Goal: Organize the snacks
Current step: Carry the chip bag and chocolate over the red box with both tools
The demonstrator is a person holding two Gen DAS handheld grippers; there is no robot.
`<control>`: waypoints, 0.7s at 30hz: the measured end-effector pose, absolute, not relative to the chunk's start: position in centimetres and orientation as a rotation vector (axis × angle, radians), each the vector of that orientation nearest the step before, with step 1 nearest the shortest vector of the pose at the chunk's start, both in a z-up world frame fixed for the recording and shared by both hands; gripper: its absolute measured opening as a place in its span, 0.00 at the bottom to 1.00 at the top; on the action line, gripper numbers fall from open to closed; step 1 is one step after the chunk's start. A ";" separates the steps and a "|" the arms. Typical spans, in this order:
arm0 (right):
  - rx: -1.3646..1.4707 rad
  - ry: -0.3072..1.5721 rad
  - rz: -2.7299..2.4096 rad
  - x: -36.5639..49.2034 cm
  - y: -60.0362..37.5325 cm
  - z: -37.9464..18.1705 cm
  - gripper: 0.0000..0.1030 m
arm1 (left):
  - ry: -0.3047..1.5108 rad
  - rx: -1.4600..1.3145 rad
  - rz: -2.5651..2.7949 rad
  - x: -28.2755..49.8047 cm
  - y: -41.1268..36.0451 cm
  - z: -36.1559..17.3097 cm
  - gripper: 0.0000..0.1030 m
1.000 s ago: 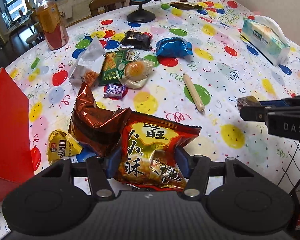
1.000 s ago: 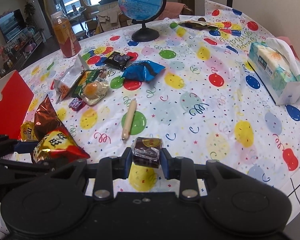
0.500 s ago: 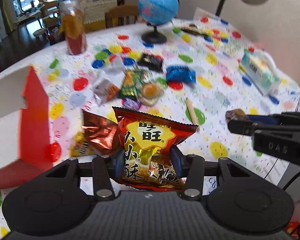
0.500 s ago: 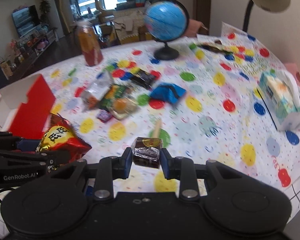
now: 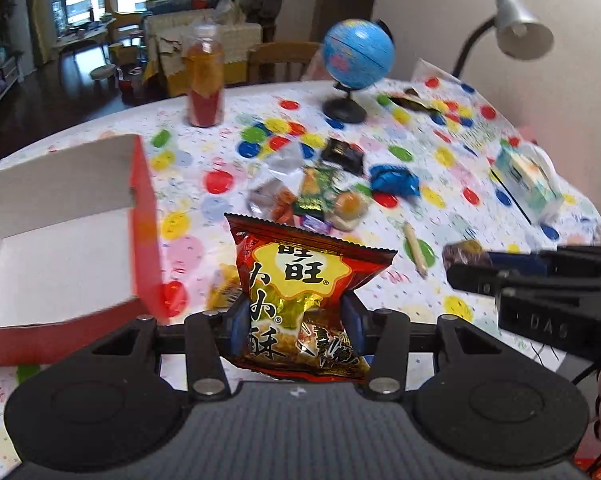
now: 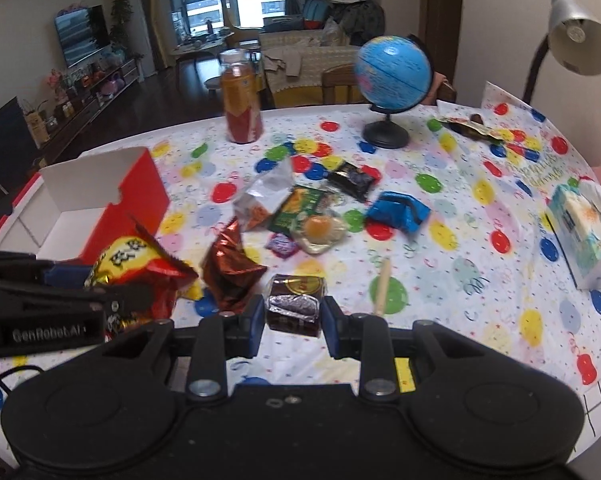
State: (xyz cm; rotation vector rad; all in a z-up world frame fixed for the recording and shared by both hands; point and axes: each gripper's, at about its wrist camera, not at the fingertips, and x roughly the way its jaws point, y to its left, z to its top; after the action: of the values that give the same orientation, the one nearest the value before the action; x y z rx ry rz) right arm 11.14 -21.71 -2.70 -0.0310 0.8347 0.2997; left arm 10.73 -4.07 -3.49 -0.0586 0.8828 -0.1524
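Note:
My left gripper is shut on a red and yellow snack bag, held upright above the table; the same bag shows at the left of the right wrist view. My right gripper is shut on a small brown foil-wrapped cake, also seen in the left wrist view as a dark packet at the tip of the other tool. An open red box with a white inside lies to the left. Several loose snacks remain mid-table.
A crumpled brown foil bag and a wooden stick lie near the front. Farther back stand a drink bottle, a globe and a desk lamp. A tissue box sits at the right edge.
Both grippers have risen off the table with their snacks. The views now look over the table from higher up, and the red box's open inside has come into view on the left.

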 end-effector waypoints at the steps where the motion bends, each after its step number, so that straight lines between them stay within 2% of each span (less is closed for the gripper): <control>1: -0.036 0.830 0.316 11.2 -21.1 -2.5 0.27 | 0.876 -0.060 -0.138 10.7 -3.5 -3.1 0.45; 12: -0.098 0.758 0.520 12.9 -11.6 0.2 0.27 | 0.808 -0.092 0.079 10.6 5.8 -0.1 0.45; 21: -0.189 0.757 0.650 14.7 -2.5 -0.5 0.28 | 0.840 -0.092 0.239 12.2 14.7 -1.0 0.45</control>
State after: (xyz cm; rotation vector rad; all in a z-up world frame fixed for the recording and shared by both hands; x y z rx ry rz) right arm 14.69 -2.49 -0.49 -0.1892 0.7571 0.6503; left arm 12.21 14.68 -1.01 -0.0919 0.8398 0.2387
